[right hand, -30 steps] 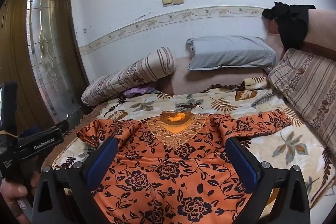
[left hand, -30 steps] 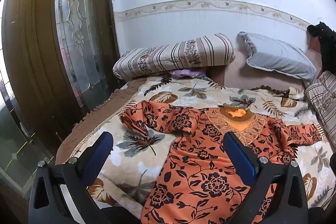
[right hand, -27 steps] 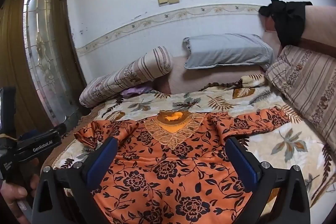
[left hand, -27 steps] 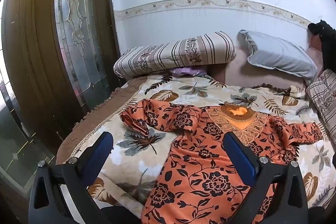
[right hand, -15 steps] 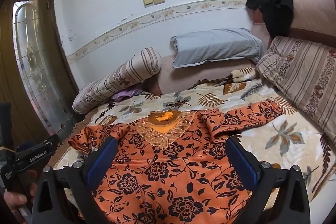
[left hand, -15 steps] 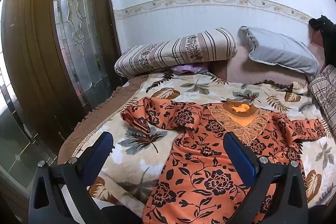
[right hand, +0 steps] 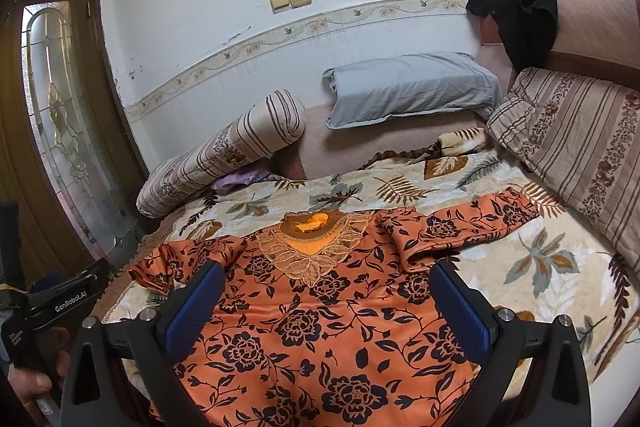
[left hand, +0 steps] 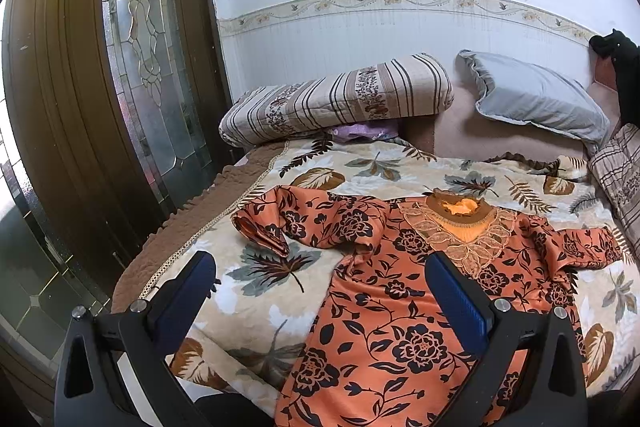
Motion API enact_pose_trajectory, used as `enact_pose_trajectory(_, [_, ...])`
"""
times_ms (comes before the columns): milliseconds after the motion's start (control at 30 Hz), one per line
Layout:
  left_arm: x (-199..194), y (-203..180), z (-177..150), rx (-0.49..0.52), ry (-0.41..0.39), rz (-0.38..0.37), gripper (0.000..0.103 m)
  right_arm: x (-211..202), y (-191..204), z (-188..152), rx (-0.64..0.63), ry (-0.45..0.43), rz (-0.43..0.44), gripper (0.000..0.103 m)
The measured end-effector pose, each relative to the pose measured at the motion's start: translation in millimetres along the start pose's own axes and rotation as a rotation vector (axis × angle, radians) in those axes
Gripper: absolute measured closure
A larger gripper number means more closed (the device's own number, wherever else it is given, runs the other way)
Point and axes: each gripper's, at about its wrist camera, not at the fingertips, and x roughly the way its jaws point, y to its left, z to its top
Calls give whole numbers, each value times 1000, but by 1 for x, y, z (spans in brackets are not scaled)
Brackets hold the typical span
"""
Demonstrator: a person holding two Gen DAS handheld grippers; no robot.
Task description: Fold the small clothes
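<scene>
You had the left gripper (left hand: 320, 299) and right gripper (right hand: 326, 301) both spread wide, holding nothing. Orange floral blouse (right hand: 320, 323) lay front-up on the leaf-print blanket (right hand: 540, 267), neckline at 12 o'clock, sleeves out at 9 and 3, ready for folding

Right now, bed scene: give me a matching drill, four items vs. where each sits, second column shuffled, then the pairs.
Items:
1. orange dress
2. grey pillow
3. black cloth
4. purple cloth

Places:
A. tucked under the striped bolster
B. draped over the pink headboard
C. spread flat on the leaf-print blanket
D. leaning against the wall at the far side of the bed

Pairs: 1-C, 2-D, 3-B, 4-A
</scene>
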Motion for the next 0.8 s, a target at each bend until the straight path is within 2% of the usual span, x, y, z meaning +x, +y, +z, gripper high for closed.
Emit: enact_pose_trajectory(800, [10,-3,-2,12,18,6,0,6,2,-2,5,22,-2,0])
